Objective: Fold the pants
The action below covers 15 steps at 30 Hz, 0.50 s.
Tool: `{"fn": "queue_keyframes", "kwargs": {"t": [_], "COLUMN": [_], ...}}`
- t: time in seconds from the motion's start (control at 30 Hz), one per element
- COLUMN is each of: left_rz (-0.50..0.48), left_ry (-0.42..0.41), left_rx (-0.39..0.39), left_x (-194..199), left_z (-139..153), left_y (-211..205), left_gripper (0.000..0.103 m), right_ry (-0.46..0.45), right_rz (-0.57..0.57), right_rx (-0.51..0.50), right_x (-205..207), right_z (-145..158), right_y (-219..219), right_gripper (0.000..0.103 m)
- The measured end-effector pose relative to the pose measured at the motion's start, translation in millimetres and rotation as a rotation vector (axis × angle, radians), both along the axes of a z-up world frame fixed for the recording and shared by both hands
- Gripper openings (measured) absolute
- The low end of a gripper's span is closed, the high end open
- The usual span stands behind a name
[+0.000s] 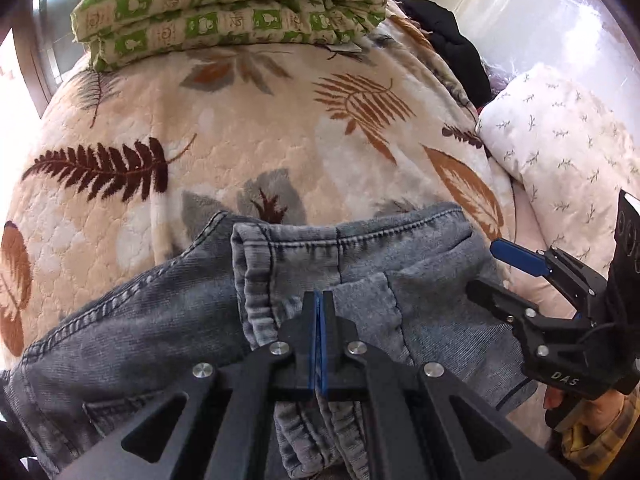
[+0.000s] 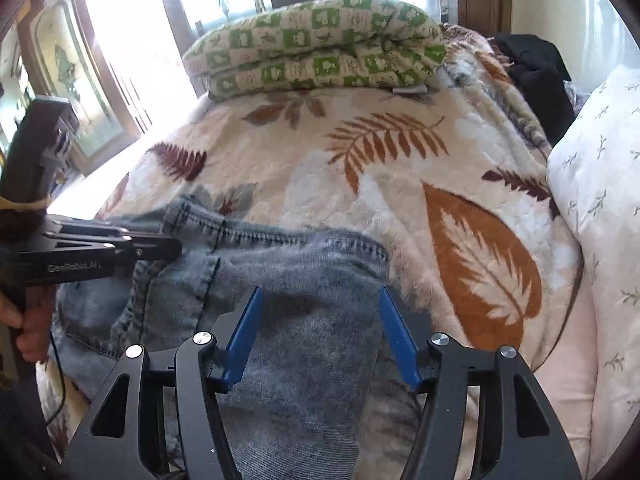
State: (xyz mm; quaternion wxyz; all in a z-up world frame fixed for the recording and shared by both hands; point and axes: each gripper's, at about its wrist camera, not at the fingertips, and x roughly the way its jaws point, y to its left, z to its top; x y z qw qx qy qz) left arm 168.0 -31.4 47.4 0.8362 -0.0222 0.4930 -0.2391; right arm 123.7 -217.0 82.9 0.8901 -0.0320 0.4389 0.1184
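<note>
Grey-blue denim pants [image 1: 160, 320] lie partly folded on a leaf-patterned blanket [image 1: 240, 128]. My left gripper [image 1: 319, 300] is shut, pinching a fold of the denim between its blue pads. In the right wrist view the pants [image 2: 296, 320] lie under my right gripper [image 2: 320, 300], which is open with its blue pads spread above the cloth, holding nothing. The right gripper [image 1: 486, 268] also shows open at the pants' right edge in the left wrist view. The left gripper [image 2: 176, 250] shows at the left, over the pants' stitched edge.
A folded green-and-cream checked quilt [image 1: 228, 12] lies at the far end of the bed. A white sprigged pillow [image 1: 560, 152] sits to the right, with black clothing [image 1: 456, 44] behind it. Windows and a framed cabinet [image 2: 76, 92] stand at the left.
</note>
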Motion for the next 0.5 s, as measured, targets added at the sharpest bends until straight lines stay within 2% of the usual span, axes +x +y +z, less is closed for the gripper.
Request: {"fn": "queue_keyframes", "kwargs": {"t": [0.13,0.27,0.37,0.43,0.5], "left_rz": [0.021,0.023,0.01,0.008,0.023], "left_ry": [0.025,0.06,0.056,0.078,0.088], "left_rx": [-0.061,-0.098,-0.08,-0.052,-0.026], "left_x": [-13.6,-27.3,-30.9,-27.6,-24.9], "left_z": [1.7,-5.1,-7.8,-15.7,-24.4], "left_y": [12.5,17.2,7.9,-0.7,-6.5], "left_gripper": [0.006,0.034,0.044,0.043,0.025], "right_ry": [0.006,0.009,0.01,0.013,0.02], "right_rz": [0.006,-0.001,-0.001,-0.003,-0.01], "right_rx": [-0.01,0.008,0.011,0.007,-0.007], "right_x": [-2.8,-2.4,-2.6,-2.7,-1.8], "right_z": [-6.6,-8.8,-8.9,-9.6,-11.3], "right_y": [2.8,1.9,1.7,2.2,2.3], "right_gripper": [0.059,0.059,0.059,0.058,0.033]}}
